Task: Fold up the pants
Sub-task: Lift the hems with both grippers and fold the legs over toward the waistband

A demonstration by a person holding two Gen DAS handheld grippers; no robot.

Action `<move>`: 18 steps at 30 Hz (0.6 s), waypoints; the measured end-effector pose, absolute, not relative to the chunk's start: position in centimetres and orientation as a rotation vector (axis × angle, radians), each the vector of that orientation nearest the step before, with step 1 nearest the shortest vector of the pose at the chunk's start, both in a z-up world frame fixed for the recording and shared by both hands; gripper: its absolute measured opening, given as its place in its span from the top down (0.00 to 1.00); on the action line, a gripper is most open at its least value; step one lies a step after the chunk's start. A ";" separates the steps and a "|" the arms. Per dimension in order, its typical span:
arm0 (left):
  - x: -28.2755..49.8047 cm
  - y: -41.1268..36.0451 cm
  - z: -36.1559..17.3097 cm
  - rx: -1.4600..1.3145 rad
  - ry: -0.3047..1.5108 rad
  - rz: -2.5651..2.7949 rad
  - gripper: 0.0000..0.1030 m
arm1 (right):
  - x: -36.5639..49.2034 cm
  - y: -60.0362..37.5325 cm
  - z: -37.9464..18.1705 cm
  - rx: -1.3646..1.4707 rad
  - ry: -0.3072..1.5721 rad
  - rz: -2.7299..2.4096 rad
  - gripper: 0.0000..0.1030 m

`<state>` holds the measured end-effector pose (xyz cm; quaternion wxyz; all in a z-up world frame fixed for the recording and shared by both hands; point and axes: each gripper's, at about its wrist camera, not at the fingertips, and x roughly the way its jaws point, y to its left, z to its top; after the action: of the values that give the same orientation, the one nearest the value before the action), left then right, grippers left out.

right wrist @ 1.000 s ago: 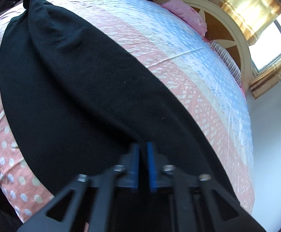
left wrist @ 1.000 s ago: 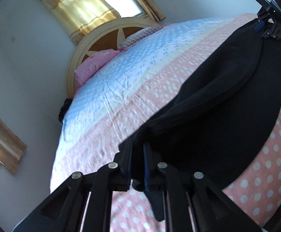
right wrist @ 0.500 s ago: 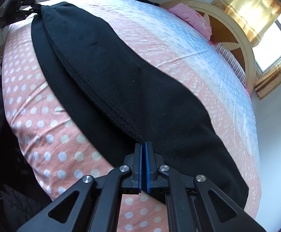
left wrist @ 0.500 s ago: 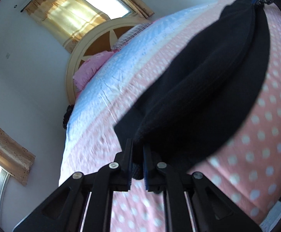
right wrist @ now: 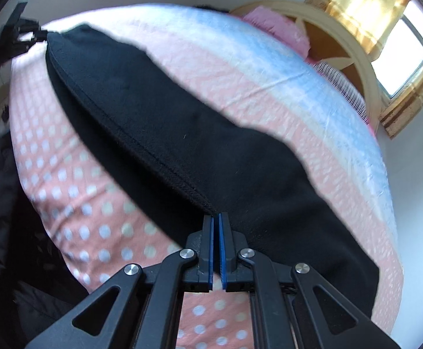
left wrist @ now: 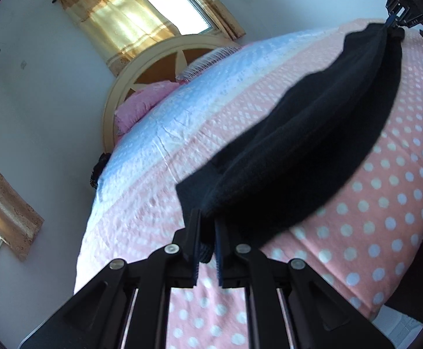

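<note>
Pink, blue and cream bedsheet, dotted, covers the bed, which fills most of both views. Wooden arched headboard stands at the far end, left of centre in the left wrist view, far right in the right wrist view. Yellow curtain hangs beside a bright window above the headboard. Pink pillow lies against the headboard, with a striped pillow just beside it.

Black pants stretch across the near part of the bed over the pink dotted band, pulled into a long band between the two grippers, with a stitched seam edge running along the length. Cloth looks doubled, an upper layer over a lower one; blur hides whether it touches the sheet all along.

Left gripper, near and low in its own view, jaws clenched on one end of the pants, cloth bunched between the blue pads. In the right wrist view it shows far left at the other end of the cloth.

Right gripper, jaws clenched on the seam edge at the opposite end, pads almost touching with thin cloth pinched at the tips. In the left wrist view it sits far right, at the top corner.
</note>
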<state>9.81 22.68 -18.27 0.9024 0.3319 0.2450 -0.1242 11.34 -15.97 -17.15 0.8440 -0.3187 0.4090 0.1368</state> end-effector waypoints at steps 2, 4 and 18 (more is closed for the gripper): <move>9.6 22.4 -19.7 0.716 0.538 -0.265 0.90 | 11.3 -16.0 -18.0 -0.678 0.883 0.294 0.97; 9.3 22.3 -20.2 0.715 0.541 -0.263 0.90 | 11.1 -16.0 -18.5 -0.685 0.883 0.290 0.97; 9.5 23.0 -19.5 0.700 0.551 -0.254 0.88 | 10.2 -16.3 -17.1 -0.632 0.864 0.305 0.97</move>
<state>9.52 22.98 -19.46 0.8946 0.3375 0.2659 -0.1227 10.24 -16.28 -17.14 0.8491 -0.2999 0.4100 0.1448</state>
